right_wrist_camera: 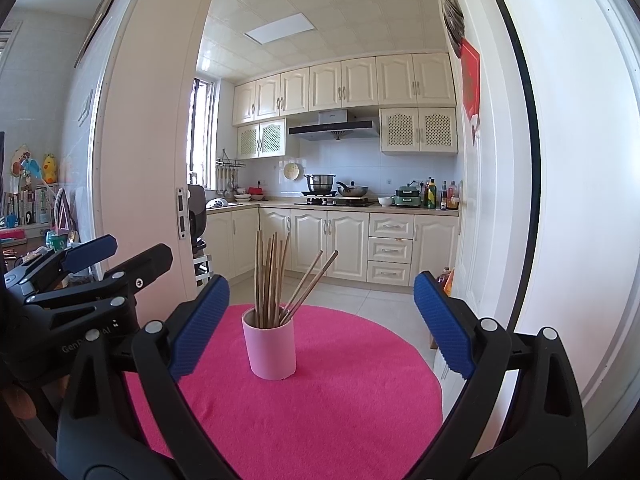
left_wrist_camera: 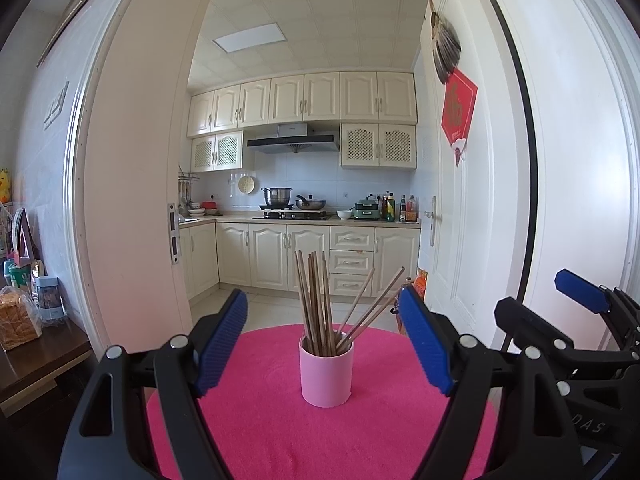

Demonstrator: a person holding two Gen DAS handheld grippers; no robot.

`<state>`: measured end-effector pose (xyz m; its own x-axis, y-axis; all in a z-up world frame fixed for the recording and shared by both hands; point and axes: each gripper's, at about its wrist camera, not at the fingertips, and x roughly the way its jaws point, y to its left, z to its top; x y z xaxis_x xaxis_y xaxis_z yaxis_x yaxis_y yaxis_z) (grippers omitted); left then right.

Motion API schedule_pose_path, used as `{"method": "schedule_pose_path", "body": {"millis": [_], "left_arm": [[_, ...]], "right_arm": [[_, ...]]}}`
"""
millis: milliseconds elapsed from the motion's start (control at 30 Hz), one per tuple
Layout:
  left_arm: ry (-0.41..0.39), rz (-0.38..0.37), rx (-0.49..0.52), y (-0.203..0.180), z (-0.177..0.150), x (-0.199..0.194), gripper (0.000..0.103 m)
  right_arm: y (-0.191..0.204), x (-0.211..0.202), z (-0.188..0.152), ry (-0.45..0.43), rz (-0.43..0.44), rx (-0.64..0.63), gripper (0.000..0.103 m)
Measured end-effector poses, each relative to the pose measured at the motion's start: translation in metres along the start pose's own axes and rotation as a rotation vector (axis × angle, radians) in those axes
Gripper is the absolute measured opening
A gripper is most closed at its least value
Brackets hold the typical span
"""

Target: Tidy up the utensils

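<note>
A pink cup [left_wrist_camera: 326, 372] stands upright on a round table with a bright pink cloth [left_wrist_camera: 280, 432]. It holds several brown chopsticks [left_wrist_camera: 316, 304], some upright, some leaning right. My left gripper [left_wrist_camera: 324, 340] is open and empty, its blue pads either side of the cup and nearer than it. In the right wrist view the cup [right_wrist_camera: 270, 350] with chopsticks [right_wrist_camera: 272, 280] stands on the cloth [right_wrist_camera: 320, 408]. My right gripper [right_wrist_camera: 320, 324] is open and empty, short of the cup. Each gripper shows at the edge of the other's view.
A white door frame [left_wrist_camera: 132, 200] opens onto a kitchen with cream cabinets [left_wrist_camera: 280, 256] and a stove with pots [left_wrist_camera: 292, 202]. A dark side table [left_wrist_camera: 36, 360] with a bread bag stands at left. A white door [left_wrist_camera: 460, 220] stands at right.
</note>
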<state>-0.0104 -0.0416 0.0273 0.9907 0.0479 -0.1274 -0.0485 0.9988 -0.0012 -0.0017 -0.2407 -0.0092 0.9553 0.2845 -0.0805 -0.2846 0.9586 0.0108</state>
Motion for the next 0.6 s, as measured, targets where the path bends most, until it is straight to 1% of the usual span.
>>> {"method": "schedule_pose_path", "body": {"millis": [600], "left_arm": [[0.012,0.008,0.004,0.0058,-0.0023,0.0036,0.077]], "right_arm": [[0.0029,0.0057,-0.0003,0.01,-0.002,-0.007,0.092]]}}
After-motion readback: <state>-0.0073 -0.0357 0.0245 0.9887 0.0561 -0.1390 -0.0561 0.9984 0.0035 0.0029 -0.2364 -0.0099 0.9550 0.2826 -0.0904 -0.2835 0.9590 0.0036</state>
